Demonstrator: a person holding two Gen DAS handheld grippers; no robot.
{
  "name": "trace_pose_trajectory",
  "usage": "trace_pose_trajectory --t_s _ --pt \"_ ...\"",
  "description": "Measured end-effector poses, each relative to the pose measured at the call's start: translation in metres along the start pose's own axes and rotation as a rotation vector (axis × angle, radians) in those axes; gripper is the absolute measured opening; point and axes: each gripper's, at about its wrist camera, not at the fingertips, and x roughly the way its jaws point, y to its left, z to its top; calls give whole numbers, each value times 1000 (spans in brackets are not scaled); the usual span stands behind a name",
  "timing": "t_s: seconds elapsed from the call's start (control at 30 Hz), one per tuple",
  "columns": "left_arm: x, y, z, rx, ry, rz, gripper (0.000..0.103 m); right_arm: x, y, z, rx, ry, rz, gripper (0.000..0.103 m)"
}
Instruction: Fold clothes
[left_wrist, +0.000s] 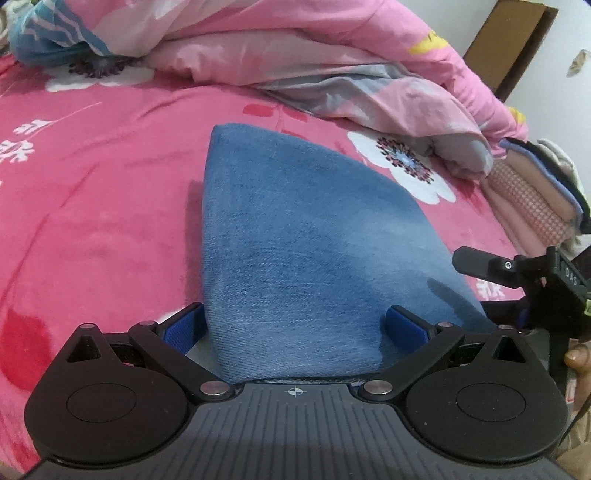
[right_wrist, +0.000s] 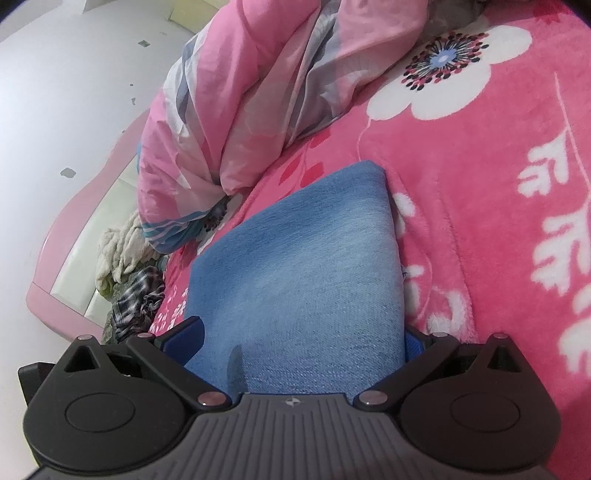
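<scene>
Mid-frame, our left gripper (left_wrist: 295, 325) and right gripper (right_wrist: 295, 339) both sit spread wide around the folded jeans (left_wrist: 295, 236) on the pink blanket (left_wrist: 92, 184).

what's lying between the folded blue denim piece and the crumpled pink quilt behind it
In the left wrist view, only bare pink floral fleece blanket lies between the folded blue denim garment and the crumpled pink quilt. The right wrist view shows likewise.

Both wrist cameras sit low and close over the jeans (left_wrist: 295, 240), each looking forward between its own fingers. The left view faces the quilt (left_wrist: 332, 48); the right view faces the quilt (right_wrist: 258, 92) too, tilted, with wall (right_wrist: 74, 92) to its left.
</scene>
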Motion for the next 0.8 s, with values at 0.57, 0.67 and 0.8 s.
trace_pose_trajectory --t_s 0.57,0.67,0.8 --pt "19 24 17 -110 14 -135 103 1 1 2 -13 15 -12 103" --pt "29 23 22 -106 25 -139 103 3 1 3 -10 26 -19 103" --pt "36 24 22 -91 17 -148 103 4 4 5 -11 46 -35 103"
